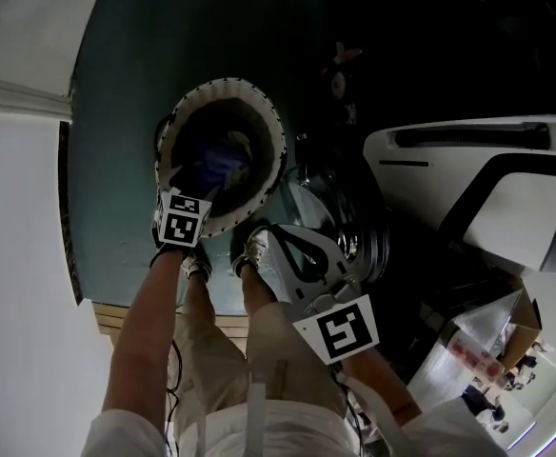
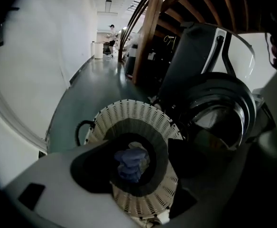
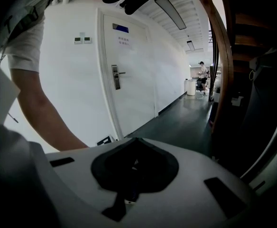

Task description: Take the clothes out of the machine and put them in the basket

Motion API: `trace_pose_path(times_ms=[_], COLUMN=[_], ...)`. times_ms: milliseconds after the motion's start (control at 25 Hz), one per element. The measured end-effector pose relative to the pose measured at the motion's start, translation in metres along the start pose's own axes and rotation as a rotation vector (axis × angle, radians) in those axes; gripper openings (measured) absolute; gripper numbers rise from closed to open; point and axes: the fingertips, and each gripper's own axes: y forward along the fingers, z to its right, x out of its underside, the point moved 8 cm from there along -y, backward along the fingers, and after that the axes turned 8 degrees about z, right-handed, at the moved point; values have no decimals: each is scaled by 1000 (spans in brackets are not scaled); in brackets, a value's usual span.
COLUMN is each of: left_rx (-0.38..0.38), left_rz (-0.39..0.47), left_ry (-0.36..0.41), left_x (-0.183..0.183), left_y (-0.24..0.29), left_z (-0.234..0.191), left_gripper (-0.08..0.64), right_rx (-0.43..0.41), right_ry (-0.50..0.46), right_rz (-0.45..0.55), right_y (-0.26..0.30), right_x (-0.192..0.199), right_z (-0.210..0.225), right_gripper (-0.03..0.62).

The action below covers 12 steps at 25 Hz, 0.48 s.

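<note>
looking steeply down at a round white perforated plastic basket [image 1: 259, 103] with a dark liner, standing on the dark floor [image 1: 116, 160] just beyond the person's shoes [image 1: 249, 252]. at the bottom of it, a small bundle of blue clothes [image 1: 227, 156].

poised directly over the basket mouth: the left hand-held gripper [image 2: 138, 156], pointing down into it, jaws wide apart, holding nothing. through the gap between them, the blue bundle, well below and untouched.

lower right in the head view: the right hand-held gripper [image 3: 134, 160], jaws brought together, gripping nothing, aimed toward a white wall [image 3: 143, 70] rather than at any clothing.

just right of the basket: the white front-loading washing machine [image 1: 487, 188], its dark round door [image 1: 340, 219] swung open. too dark inside to tell whether any clothes remain.

judged from the layout: some clothes already in the basket, another reach into the drum probably next. hinges on one relation: machine opening to the right of the basket, nearer the right hand-held gripper than the left, so a sideways reach to the right, away from the basket.
</note>
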Motion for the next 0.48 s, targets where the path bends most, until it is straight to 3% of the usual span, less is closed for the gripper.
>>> trace_pose_path(times_ms=[120,280,360,480], left_rx=[-21,-10,-23,-51], left_rz=[62,179,240,315], left_ry=[-23,-124,-150,-122], left_x=[-22,-54,-74,-110], left_y=[-32,-86,-118,-168], left_z=[-11,-18,-20,-21], left_gripper=[226,92,43,18], right_rx=[19,39,44,60], right_ry=[-17,-47,-70,-105], right_rz=[15,43,65,109], right_y=[-5,-16,-24,-35], right_x=[-19,-54,-77,-110], right_z=[-8,-22,-29,-36], right_gripper=[12,12,12,12])
